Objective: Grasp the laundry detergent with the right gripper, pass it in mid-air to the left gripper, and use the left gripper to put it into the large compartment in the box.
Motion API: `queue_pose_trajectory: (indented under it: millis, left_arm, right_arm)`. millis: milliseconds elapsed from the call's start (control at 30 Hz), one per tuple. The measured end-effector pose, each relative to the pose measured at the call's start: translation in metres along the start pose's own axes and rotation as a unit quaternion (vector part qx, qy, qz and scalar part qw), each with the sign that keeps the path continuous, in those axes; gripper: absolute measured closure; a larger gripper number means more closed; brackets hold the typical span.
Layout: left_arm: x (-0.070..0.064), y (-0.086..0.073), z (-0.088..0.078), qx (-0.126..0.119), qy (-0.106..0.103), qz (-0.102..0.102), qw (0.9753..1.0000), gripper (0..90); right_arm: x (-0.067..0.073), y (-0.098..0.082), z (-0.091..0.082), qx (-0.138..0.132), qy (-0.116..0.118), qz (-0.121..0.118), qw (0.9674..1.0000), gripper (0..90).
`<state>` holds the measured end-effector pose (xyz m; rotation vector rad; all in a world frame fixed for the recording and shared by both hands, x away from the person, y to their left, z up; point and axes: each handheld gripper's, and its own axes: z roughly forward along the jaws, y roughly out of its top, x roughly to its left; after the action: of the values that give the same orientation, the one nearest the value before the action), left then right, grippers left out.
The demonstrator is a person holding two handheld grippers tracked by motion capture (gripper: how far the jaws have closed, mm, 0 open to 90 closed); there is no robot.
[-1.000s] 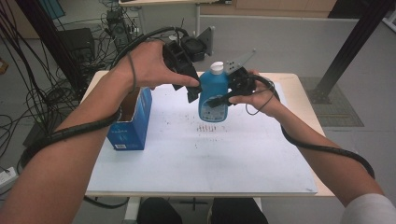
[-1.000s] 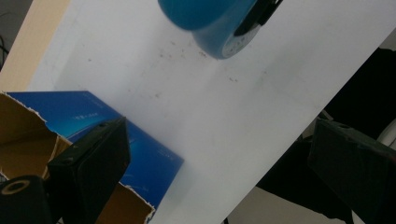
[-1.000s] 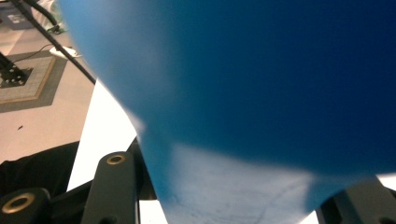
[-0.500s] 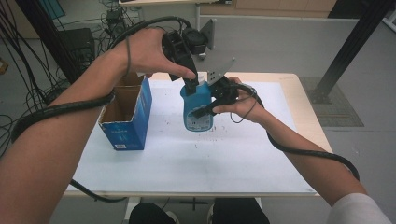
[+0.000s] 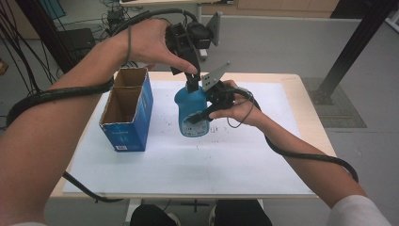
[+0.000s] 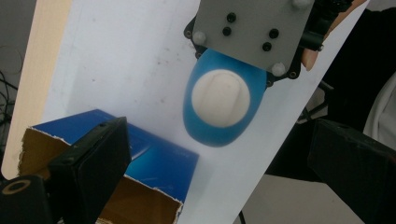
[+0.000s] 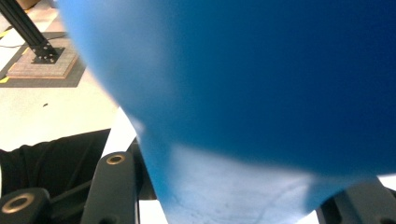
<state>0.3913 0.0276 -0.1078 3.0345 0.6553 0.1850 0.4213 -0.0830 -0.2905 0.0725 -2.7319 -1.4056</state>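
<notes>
A blue plastic bottle (image 5: 192, 113) with a white cap (image 6: 221, 98) hangs in the air above the middle of the worktop (image 5: 291, 84), tilted so its cap end leans toward the far side. In the left gripper view it appears from above, the rounded white cap facing the camera and the blue shoulder bulging around it. The right gripper (image 5: 207, 110) comes in from the right and pinches the bottle's body between its fingers; in the right gripper view the blue wall sits tight between the two black fingers (image 7: 114, 186). The grey three-cornered plate (image 6: 252, 30) on that gripper stands just beside the bottle's neck.

The left gripper (image 5: 190, 77) hovers directly over the cap, pointing down from the far side. Its fingers (image 6: 91, 163) are spread wide, one to each side of the bottle in its own view, apart from the cap.

To the left of the bottle, near but not touching, a blue cardboard box (image 5: 127, 113) stands upright on the white sheet (image 5: 188, 165) that covers the worktop, its torn top open and its brown inside showing. A black cable (image 5: 301, 155) trails along the right forearm toward the near edge.
</notes>
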Motion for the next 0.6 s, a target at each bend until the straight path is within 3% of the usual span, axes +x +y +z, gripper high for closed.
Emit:
queue_pose_trajectory:
  millis: [600]
  left_arm:
    - [-0.0041,0.0093,0.0072,0.018,-0.016,0.03,0.9993,6.0]
  right_arm:
    - [0.0085,0.0071,0.0011,-0.011,0.014,-0.02,0.9996,44.2]
